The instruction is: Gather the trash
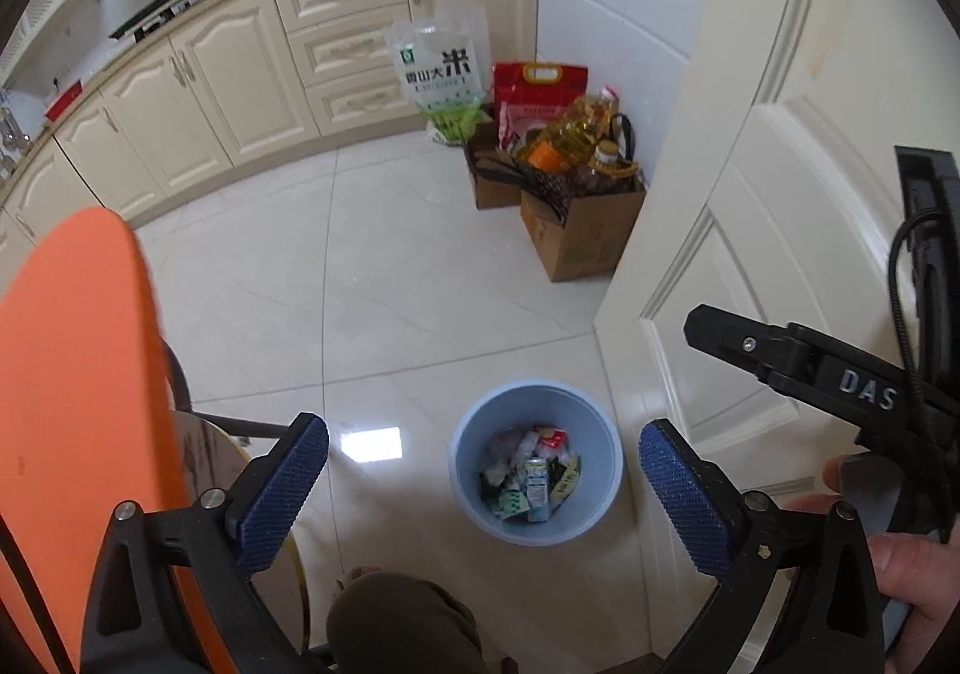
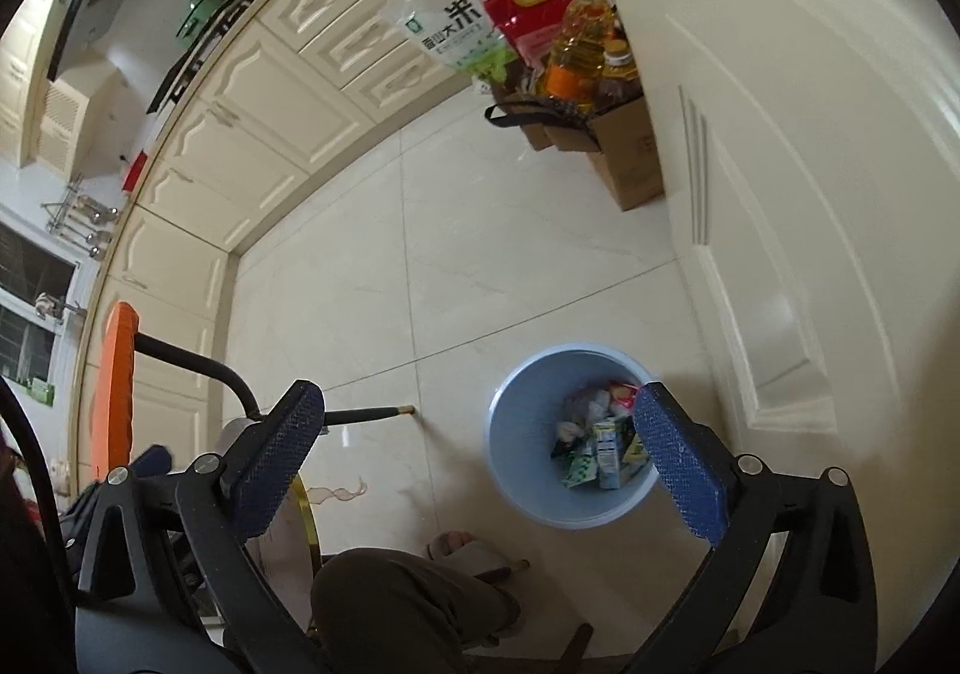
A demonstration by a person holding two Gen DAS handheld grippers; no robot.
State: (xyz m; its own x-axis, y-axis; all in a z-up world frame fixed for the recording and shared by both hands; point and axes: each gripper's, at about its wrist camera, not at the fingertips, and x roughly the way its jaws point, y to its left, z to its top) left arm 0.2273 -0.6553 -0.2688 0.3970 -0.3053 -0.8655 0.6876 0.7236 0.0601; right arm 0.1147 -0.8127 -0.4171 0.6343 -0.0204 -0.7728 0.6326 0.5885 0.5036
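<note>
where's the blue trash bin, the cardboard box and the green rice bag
blue trash bin (image 1: pixel 591 518): left wrist view, on its inner right wall
cardboard box (image 1: pixel 591 239): left wrist view, on its front right face
green rice bag (image 1: pixel 441 71): left wrist view, on the printed label

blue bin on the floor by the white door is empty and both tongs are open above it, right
Not quite: the blue bin is not empty. It holds crumpled wrappers and small cartons, as the left wrist view shows. The rest stands: it sits on the floor by the white door, and the left tongs and right tongs are open above it.
</note>
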